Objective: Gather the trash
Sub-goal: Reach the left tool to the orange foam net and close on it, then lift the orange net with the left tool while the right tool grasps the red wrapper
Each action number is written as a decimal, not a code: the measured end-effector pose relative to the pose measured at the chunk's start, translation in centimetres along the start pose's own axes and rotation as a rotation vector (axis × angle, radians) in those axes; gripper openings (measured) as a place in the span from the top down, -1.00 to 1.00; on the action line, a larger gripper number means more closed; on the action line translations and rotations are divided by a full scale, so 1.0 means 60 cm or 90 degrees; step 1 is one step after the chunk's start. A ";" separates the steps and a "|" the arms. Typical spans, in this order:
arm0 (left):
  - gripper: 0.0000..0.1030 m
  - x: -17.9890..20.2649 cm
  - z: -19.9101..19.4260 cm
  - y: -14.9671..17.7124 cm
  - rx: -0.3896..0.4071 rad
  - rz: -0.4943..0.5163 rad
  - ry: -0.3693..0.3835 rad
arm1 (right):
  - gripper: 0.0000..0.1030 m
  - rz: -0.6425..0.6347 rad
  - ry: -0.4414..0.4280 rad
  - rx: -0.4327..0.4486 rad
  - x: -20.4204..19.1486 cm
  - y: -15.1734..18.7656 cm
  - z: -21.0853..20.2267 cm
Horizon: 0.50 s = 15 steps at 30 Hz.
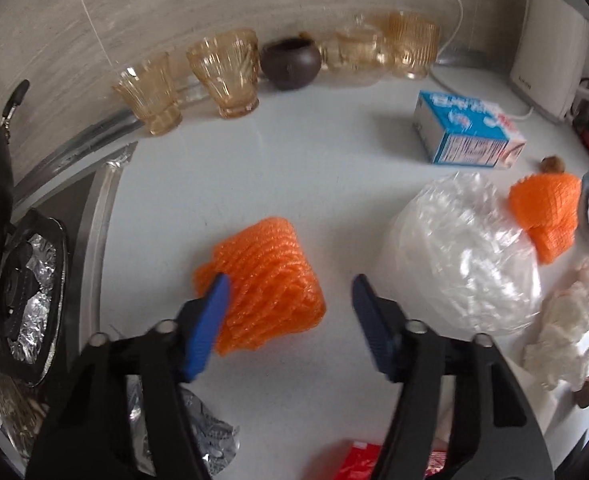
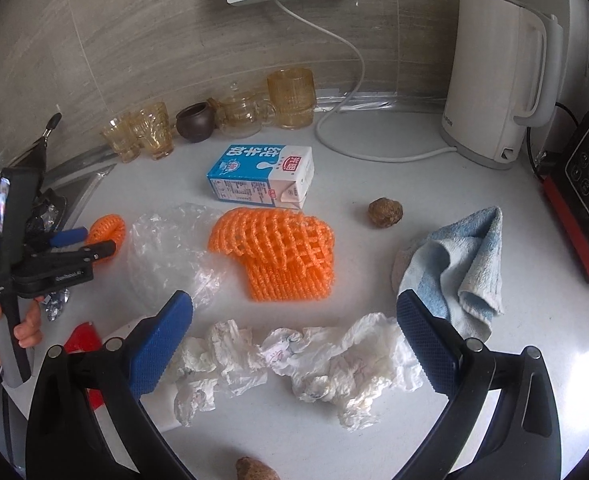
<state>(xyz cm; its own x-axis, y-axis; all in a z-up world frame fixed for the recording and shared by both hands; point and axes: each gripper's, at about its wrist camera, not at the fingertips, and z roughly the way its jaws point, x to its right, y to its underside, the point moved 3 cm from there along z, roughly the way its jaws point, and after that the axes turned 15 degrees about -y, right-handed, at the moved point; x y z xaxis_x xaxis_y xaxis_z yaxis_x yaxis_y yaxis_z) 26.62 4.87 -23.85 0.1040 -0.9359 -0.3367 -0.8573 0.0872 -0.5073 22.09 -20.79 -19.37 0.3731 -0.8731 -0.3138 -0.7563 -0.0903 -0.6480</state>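
Two orange foam nets [image 1: 264,280] [image 2: 278,254] on the white counter [image 1: 294,160]. One under the left gripper [image 1: 290,292], jaws wide apart, left pad touching it, gripping nothing. One clear plastic bag [image 1: 466,252], one milk carton [image 2: 260,176]. Only in the right view: crumpled tissues [image 2: 306,364] under the right gripper [image 2: 294,344], spread wide, empty; one towel [image 2: 462,264], one kettle [image 2: 498,76].

Along the wall before you, amber glasses [image 2: 140,136] flank a small dark pot [image 2: 195,122] on the white counter [image 2: 374,184]. A white kettle [image 2: 498,80] stands at right beside a black-and-red appliance [image 2: 586,196]; a blue-and-white towel [image 2: 458,264] lies crumpled nearby.
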 end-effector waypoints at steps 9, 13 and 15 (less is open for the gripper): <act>0.64 -0.008 -0.010 -0.008 0.023 -0.003 -0.006 | -0.96 -0.001 -0.005 -0.002 -0.006 0.006 -0.010; 0.65 -0.017 -0.047 -0.008 0.055 -0.008 0.010 | -0.96 -0.026 -0.024 -0.018 -0.039 0.030 -0.025; 0.65 -0.025 -0.069 -0.006 0.069 -0.021 0.019 | -0.96 -0.044 -0.040 -0.029 -0.068 0.048 -0.032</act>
<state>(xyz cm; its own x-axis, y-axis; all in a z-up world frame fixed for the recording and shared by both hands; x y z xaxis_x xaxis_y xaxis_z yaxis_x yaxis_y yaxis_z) 24.68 4.82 -19.89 0.1139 -0.9486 -0.2952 -0.7942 0.0915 -0.6007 17.32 -18.42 -18.61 0.4574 -0.8324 -0.3130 -0.7507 -0.1727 -0.6377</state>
